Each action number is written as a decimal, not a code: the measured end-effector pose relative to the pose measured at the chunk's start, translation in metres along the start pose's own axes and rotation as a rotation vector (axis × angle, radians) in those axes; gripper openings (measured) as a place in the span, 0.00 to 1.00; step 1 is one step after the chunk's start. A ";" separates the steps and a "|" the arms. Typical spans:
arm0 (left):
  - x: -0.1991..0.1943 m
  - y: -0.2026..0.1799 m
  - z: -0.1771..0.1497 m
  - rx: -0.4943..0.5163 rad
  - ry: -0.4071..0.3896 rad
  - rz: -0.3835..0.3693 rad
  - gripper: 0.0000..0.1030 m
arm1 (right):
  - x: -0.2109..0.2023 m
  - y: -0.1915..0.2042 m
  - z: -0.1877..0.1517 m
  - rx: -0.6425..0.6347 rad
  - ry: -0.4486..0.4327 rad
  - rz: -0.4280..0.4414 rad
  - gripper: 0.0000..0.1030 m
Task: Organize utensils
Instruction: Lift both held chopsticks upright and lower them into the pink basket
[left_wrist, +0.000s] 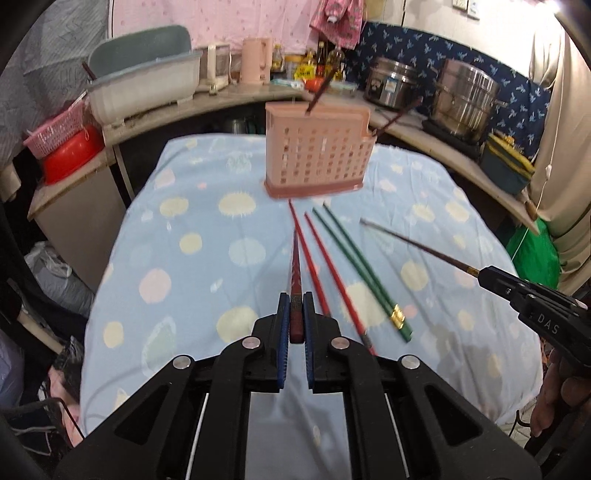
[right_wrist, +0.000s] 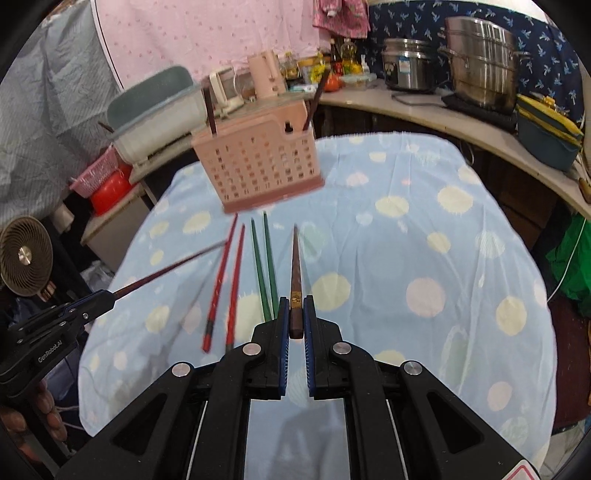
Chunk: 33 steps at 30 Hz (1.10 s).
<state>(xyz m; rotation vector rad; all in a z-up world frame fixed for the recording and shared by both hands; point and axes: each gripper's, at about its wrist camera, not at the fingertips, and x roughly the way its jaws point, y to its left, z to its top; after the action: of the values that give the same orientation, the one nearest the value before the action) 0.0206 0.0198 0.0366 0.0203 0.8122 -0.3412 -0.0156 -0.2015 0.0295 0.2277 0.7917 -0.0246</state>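
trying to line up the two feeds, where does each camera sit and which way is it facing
Left wrist: rides on the left gripper, looking forward and down along its fingers at the pink utensil holder; its jaws clamp a dark red chopstick; the right gripper shows at right.
Right wrist: rides on the right gripper, same heading; its jaws clamp a brown chopstick; the left gripper shows at left.
Shared: holder, red chopsticks, green chopsticks, spotted blue cloth.

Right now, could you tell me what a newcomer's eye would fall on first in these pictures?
Probably the two tools, each shut on one chopstick: the left tool holds a dark red chopstick, the right tool a brown chopstick. Next, the pink slotted holder at the far end of the blue spotted cloth, with red chopsticks and green chopsticks lying loose before it.
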 end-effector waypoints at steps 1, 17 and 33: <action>-0.007 -0.001 0.010 0.003 -0.025 0.001 0.07 | -0.005 0.000 0.006 -0.002 -0.016 -0.001 0.07; -0.044 -0.009 0.145 0.033 -0.269 -0.002 0.06 | -0.047 0.016 0.127 -0.068 -0.263 0.017 0.07; -0.057 -0.008 0.260 -0.012 -0.493 0.014 0.06 | -0.035 0.028 0.229 0.064 -0.491 0.128 0.07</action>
<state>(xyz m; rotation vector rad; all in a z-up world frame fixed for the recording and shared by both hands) 0.1656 -0.0094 0.2580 -0.0669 0.3254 -0.3103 0.1233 -0.2247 0.2153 0.3172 0.2864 0.0153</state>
